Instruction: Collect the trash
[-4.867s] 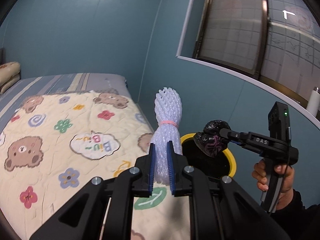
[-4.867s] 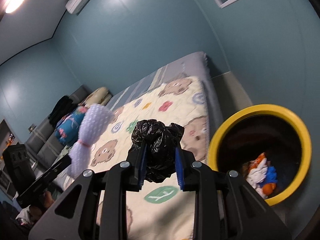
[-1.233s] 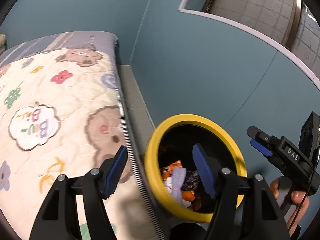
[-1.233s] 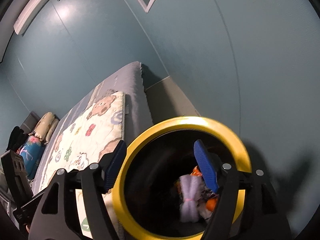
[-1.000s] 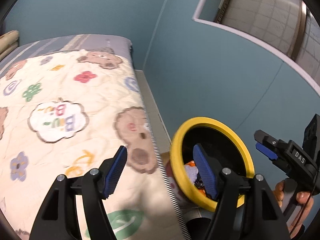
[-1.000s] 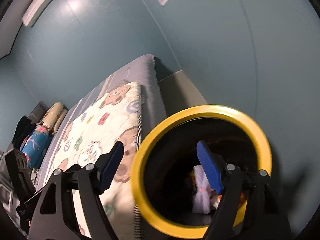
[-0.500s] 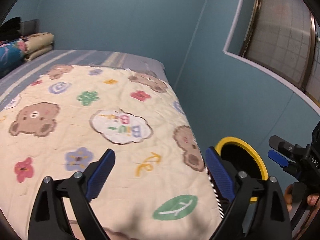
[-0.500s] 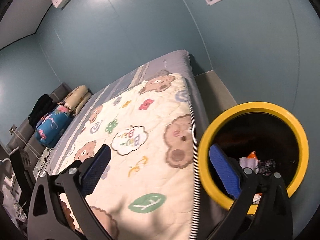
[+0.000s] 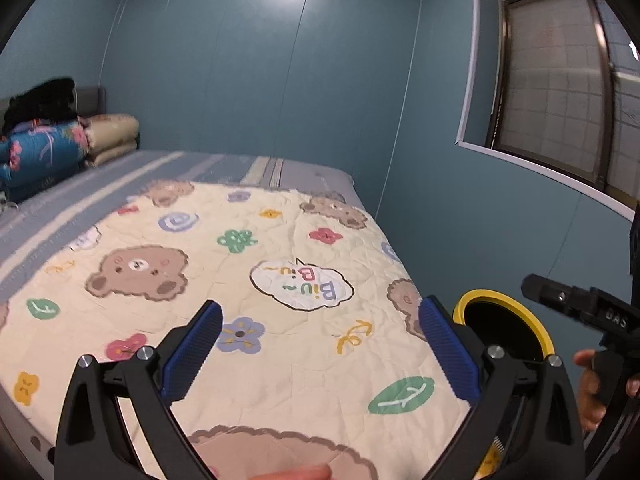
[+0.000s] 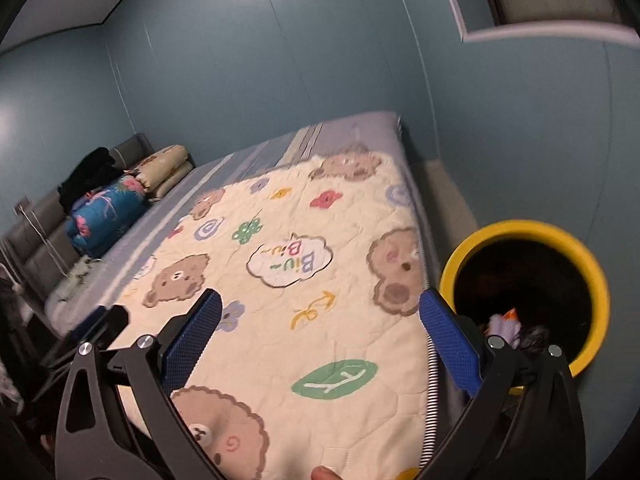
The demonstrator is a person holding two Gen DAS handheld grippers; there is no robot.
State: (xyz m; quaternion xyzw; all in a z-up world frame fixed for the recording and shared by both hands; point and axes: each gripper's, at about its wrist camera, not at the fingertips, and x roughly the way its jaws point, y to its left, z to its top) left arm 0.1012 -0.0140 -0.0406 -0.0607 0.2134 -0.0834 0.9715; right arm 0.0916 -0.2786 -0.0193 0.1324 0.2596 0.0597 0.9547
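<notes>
The bed (image 9: 168,208) with its bear quilt (image 9: 260,312) now fills both views; a second ago the yellow bin (image 10: 524,232) filled them, and it has slid off to the right side. The bin stands upright on the floor, just beside the bed's edge, with its round mouth facing up. Only the right view looks down into the bin, where the trash (image 10: 510,328) lies at the bottom: a pale piece, an orange bit and something dark. The left view shows just a black hole there, but it alone shows the window (image 9: 560,92) and the right hand (image 9: 592,392) on its tool. Some seconds back each claw squeezed a piece of trash. Now the left gripper (image 9: 320,348) and the right gripper (image 10: 320,340) are spread wide with nothing between the blue pads (image 10: 448,344).
</notes>
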